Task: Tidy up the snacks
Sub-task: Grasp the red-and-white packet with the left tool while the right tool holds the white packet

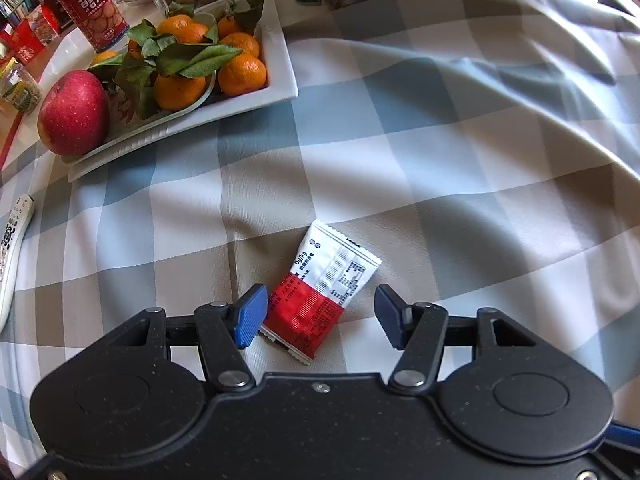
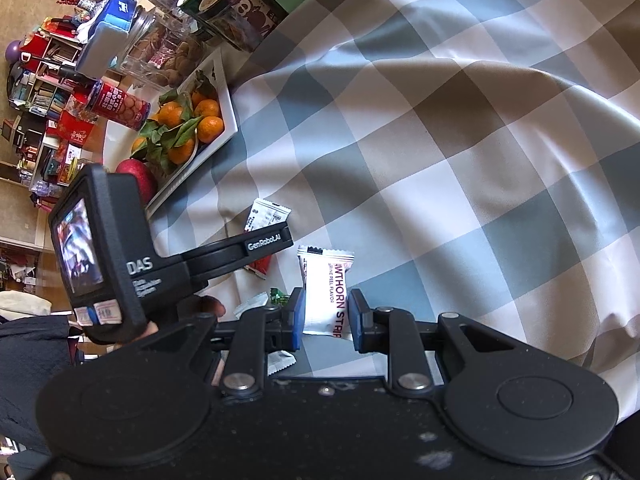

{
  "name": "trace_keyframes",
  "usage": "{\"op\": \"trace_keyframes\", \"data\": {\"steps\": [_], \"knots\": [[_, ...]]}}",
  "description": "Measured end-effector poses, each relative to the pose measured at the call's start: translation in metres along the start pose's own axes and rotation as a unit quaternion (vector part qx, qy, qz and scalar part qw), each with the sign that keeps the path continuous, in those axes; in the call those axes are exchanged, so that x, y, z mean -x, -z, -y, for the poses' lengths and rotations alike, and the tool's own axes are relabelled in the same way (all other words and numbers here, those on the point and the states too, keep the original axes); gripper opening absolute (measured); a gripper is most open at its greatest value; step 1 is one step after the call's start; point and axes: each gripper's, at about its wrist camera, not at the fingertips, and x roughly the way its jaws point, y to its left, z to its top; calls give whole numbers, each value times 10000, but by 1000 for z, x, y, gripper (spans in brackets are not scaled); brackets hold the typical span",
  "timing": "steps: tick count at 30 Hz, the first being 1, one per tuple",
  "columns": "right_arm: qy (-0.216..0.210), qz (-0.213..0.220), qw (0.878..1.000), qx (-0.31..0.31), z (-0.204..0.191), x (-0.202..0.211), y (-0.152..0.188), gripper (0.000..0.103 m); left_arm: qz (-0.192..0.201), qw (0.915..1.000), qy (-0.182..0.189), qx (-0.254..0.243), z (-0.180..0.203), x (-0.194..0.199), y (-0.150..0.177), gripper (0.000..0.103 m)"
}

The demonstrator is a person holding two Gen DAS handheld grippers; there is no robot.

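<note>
A red and white snack packet [image 1: 320, 288] lies flat on the checked tablecloth, and my left gripper [image 1: 318, 316] is open around its near red end, fingers on either side. My right gripper [image 2: 325, 312] is shut on a white hawthorn strip packet [image 2: 326, 292], pinched between its blue pads. In the right wrist view the red and white packet [image 2: 266, 216] shows partly behind the left gripper body [image 2: 120, 256]. Small wrapped sweets [image 2: 276, 298] lie beside the right gripper's left finger.
A white tray [image 1: 280, 80] holds mandarins with leaves [image 1: 208, 64] and a red apple [image 1: 74, 112] at the far left. A red biscuit can [image 1: 94, 8], jars and boxes stand behind it. A remote control [image 1: 12, 256] lies at the left edge. The cloth is wrinkled on the right.
</note>
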Motion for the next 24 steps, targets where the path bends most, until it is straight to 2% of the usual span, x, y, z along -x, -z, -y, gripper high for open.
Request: {"op": "trace_keyframes", "data": {"steps": [3, 7, 16, 24], "knots": [[-18, 3, 10000, -67, 2, 1, -2, 25, 26, 9999, -137, -9, -1, -5, -1, 64], [-57, 35, 9999, -136, 3, 4, -4, 25, 3, 9999, -54, 105, -6, -7, -6, 65], [-10, -13, 10000, -91, 1, 0, -1, 25, -123, 9929, 231, 1160, -35, -14, -14, 59], [64, -64, 10000, -7, -4, -6, -1, 25, -79, 9935, 126, 1124, -29, -15, -13, 57]]}}
